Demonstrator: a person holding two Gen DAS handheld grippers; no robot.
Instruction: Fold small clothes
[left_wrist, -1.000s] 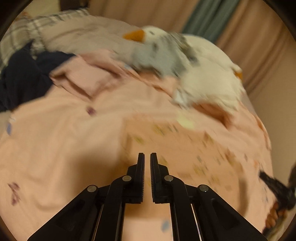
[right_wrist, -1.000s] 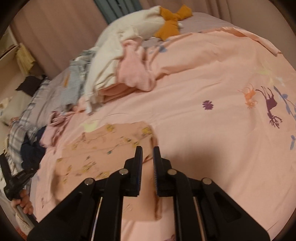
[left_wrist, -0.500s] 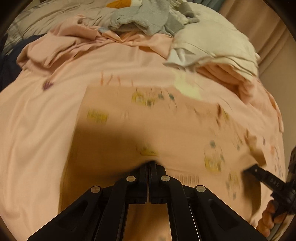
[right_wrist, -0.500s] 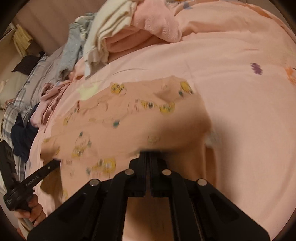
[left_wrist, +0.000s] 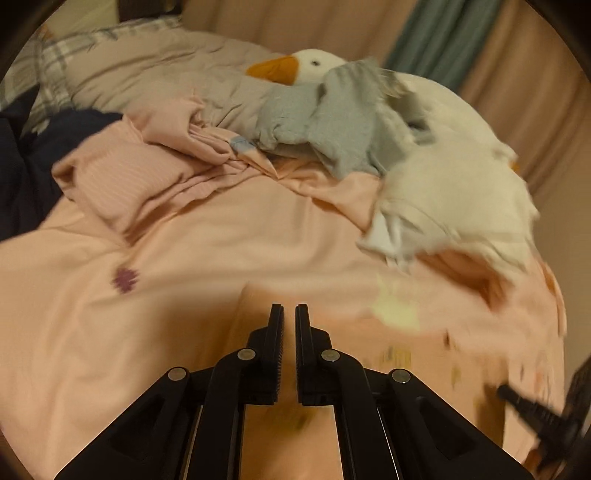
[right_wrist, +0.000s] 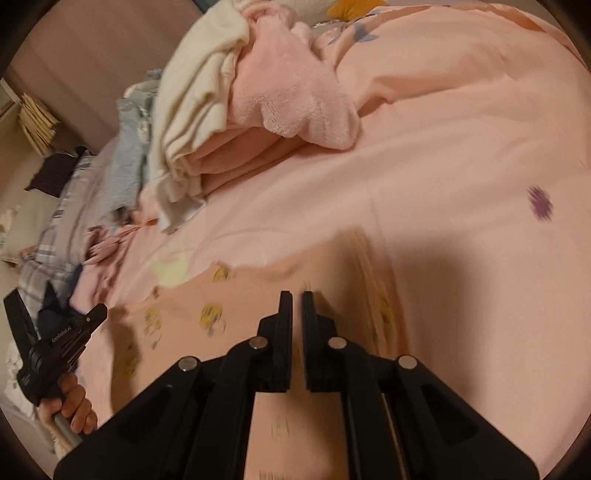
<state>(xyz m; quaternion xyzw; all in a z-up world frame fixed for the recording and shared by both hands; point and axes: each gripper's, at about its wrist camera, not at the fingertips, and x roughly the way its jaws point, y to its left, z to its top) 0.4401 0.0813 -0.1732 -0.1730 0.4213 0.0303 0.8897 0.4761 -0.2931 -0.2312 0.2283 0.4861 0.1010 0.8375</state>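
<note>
Looking along the left gripper (left_wrist: 289, 310): ridged black fingers parted by a slim slit, nothing pinched. Just below and right of them, small peach garment (left_wrist: 413, 354), flat on smooth pink sheet (left_wrist: 203, 258), prints smeared by blur, near edge hidden under the gripper. Beyond, plush goose (left_wrist: 314, 62) under nubbly grey knit (left_wrist: 343, 122).

Turning to the right wrist view: right gripper (right_wrist: 296, 295) also narrowly parted, just eased apart, empty. Same garment (right_wrist: 207, 314) spread below and left, yellow prints half legible, near hem hidden behind the fingers. Behind, fluffy pink fleece (right_wrist: 295, 99) heaped against cream folds (right_wrist: 199, 85).

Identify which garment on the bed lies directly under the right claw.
The peach garment with yellow cartoon prints, spread flat; the cream, fluffy pink and grey-blue clothes sit heaped farther back.
</note>
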